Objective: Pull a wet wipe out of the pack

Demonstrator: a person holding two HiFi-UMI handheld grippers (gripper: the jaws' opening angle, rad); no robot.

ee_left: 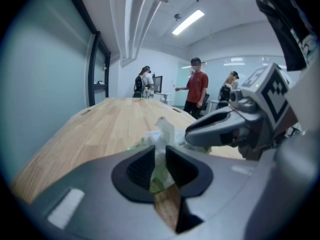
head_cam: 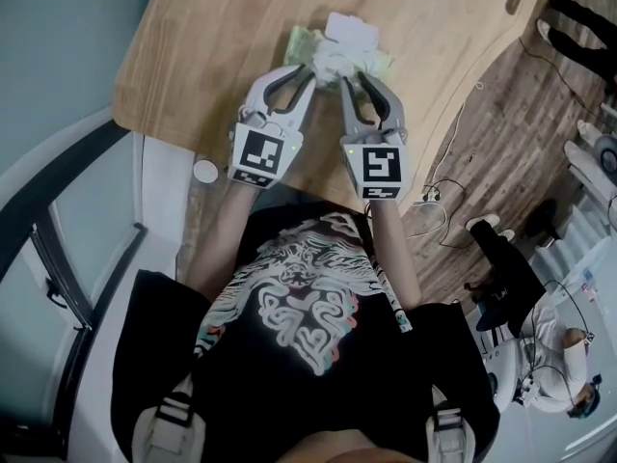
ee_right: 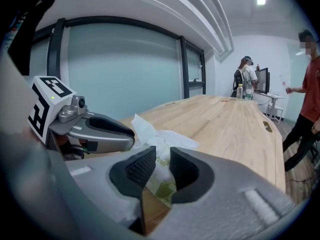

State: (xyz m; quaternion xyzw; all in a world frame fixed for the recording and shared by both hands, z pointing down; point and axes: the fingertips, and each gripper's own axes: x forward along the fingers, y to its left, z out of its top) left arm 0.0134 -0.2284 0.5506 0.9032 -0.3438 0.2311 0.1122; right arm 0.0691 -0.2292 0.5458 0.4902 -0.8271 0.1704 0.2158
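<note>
Left tool (ee_left: 160,160) is pinching the edge of the green wet wipe pack (head_cam: 300,42) lying on the bench (head_cam: 212,56). Right tool (ee_right: 161,170) is sitting slightly open around the crumpled wipe (head_cam: 345,39).

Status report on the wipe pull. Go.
Left tool clamped on wet wipe pack. Right tool open, white wipe bunched between its jaws, partly out of pack. Nothing blocking either tool.
</note>
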